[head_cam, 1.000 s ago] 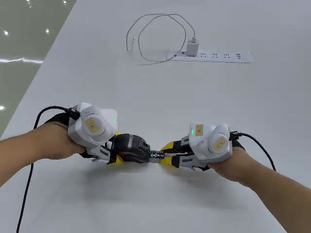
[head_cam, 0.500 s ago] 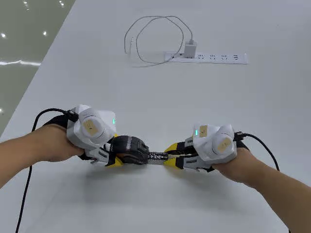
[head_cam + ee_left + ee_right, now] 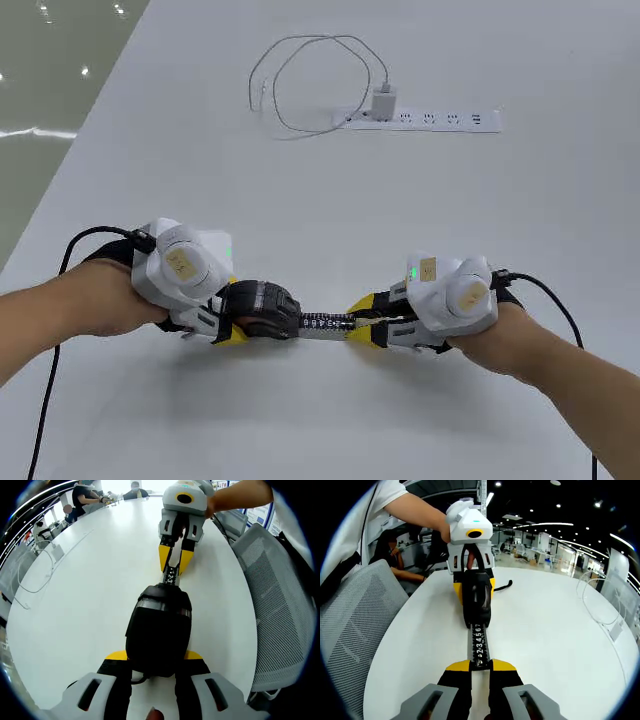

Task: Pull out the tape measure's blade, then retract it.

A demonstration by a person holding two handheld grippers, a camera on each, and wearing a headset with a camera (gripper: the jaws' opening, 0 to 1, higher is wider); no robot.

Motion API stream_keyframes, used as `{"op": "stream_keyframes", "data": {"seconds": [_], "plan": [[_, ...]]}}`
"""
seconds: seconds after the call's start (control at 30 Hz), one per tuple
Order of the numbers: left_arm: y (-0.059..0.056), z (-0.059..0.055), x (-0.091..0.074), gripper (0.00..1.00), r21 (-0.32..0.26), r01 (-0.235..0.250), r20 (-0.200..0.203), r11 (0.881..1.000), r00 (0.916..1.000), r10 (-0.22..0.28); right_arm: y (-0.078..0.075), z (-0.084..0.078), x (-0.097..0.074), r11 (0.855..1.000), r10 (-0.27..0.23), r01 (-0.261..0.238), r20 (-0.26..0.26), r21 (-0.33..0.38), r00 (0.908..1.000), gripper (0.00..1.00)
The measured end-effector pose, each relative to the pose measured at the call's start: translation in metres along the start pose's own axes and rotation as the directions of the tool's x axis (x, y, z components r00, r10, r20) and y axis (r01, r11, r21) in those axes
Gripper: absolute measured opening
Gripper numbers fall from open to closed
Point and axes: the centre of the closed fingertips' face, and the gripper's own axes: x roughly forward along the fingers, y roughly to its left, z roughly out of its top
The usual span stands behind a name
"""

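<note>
A black tape measure case [image 3: 261, 309] [image 3: 159, 629] [image 3: 476, 597] sits low over the white table, held by my left gripper [image 3: 232, 326] [image 3: 154, 659], which is shut on it. A short length of numbered blade [image 3: 326, 322] [image 3: 478, 643] [image 3: 170, 574] runs out of the case toward the right. My right gripper [image 3: 363, 326] [image 3: 479, 666] is shut on the blade's end, its yellow-tipped jaws pinching it. In the left gripper view the right gripper [image 3: 175, 559] faces me across the blade.
A white power strip [image 3: 420, 119] with a plugged charger [image 3: 384, 101] and looped cable [image 3: 300, 85] lies at the far side of the table [image 3: 420, 220]. A grey mesh chair [image 3: 280, 605] [image 3: 355, 625] stands beside the table edge. People sit at the far end.
The right gripper has drawn away to the right and more blade now shows between the case and its jaws. The left gripper holds the case about where it was.
</note>
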Motion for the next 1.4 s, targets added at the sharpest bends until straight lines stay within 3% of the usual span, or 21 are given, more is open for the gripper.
{"op": "stream_keyframes", "data": {"seconds": [1.4], "plan": [[0.001,0.001,0.001,0.28,0.003,-0.003,-0.006,1.000,1.0000,0.003,-0.004,-0.029,-0.035,0.999,-0.032,0.033,-0.049,0.021,0.9983,0.07]]}}
